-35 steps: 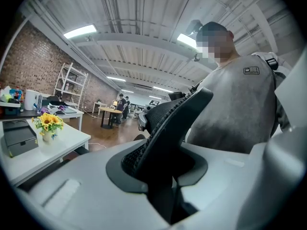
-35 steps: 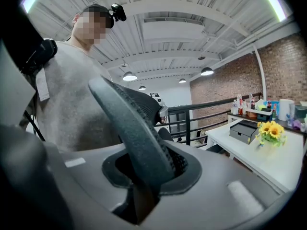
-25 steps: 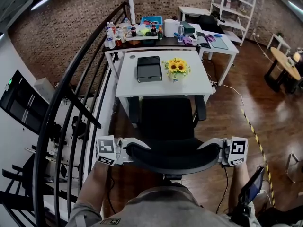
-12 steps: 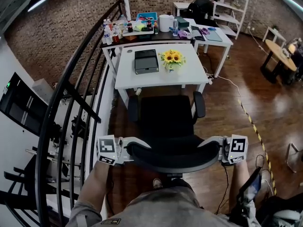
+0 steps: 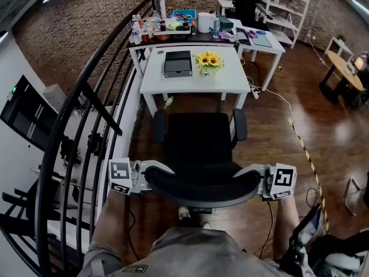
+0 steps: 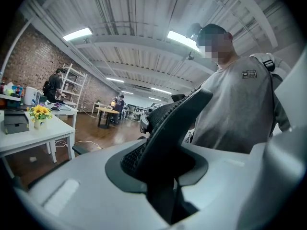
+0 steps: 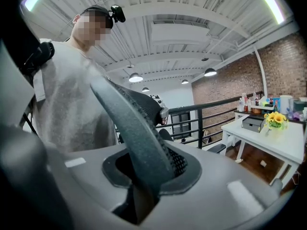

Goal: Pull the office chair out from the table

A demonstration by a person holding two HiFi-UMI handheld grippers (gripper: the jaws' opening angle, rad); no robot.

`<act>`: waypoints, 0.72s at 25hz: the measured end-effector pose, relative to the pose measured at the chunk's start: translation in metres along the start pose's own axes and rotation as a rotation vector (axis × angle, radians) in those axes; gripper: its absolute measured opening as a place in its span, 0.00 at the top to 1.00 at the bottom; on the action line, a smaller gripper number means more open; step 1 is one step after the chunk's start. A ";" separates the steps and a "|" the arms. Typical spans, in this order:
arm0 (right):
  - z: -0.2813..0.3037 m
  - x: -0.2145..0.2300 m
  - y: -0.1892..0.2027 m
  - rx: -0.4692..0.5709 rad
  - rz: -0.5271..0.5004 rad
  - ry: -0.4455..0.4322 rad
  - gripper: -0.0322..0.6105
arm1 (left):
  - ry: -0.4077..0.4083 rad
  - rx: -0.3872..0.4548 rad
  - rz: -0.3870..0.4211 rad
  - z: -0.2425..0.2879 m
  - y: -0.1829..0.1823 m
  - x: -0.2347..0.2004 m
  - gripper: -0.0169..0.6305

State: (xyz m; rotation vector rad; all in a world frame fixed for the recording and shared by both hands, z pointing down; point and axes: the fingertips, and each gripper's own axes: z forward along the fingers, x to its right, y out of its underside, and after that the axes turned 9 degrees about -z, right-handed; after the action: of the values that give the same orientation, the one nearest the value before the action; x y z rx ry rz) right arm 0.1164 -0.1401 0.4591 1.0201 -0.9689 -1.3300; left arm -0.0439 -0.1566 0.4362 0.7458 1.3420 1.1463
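The black office chair (image 5: 199,140) stands a little way out from the white table (image 5: 184,85), its seat free of the table's front edge. I hold its curved mesh backrest (image 5: 202,190) at both ends. My left gripper (image 5: 149,175) clamps the left edge of the backrest (image 6: 165,128); its jaws are opening slightly with the edge still between them. On the right edge of the backrest (image 7: 132,123) my right gripper (image 5: 258,179) is shut. Each gripper view shows the mesh rim wedged between the pads, in the left gripper (image 6: 160,178) and in the right gripper (image 7: 141,178).
A black curved railing (image 5: 86,126) runs close along the left. On the table stand sunflowers (image 5: 206,59) and a black box (image 5: 177,63). Behind it is a cluttered table (image 5: 173,30). Yellow-black tape (image 5: 305,149) crosses the wooden floor at right. My shoe (image 5: 183,212) is under the backrest.
The chair has rolled back from the table together with both grippers. Its seat, which was under the table's edge, now stands free of it.
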 end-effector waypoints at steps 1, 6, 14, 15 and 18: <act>-0.002 -0.007 0.001 0.002 -0.001 -0.006 0.80 | -0.005 0.003 -0.002 0.003 0.003 0.006 0.82; -0.010 -0.041 0.006 0.021 -0.020 -0.026 0.81 | -0.029 0.018 -0.008 0.018 0.015 0.034 0.81; -0.017 -0.089 0.007 0.032 -0.030 -0.053 0.81 | -0.049 0.028 -0.019 0.035 0.030 0.079 0.81; -0.017 -0.095 0.008 0.033 -0.027 -0.056 0.81 | -0.047 0.027 -0.022 0.037 0.033 0.085 0.81; -0.019 -0.111 0.010 0.037 -0.021 -0.056 0.81 | -0.036 0.024 -0.025 0.041 0.039 0.098 0.82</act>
State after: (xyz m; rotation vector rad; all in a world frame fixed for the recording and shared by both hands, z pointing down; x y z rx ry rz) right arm 0.1351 -0.0292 0.4658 1.0288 -1.0307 -1.3687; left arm -0.0251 -0.0449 0.4438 0.7617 1.3330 1.0942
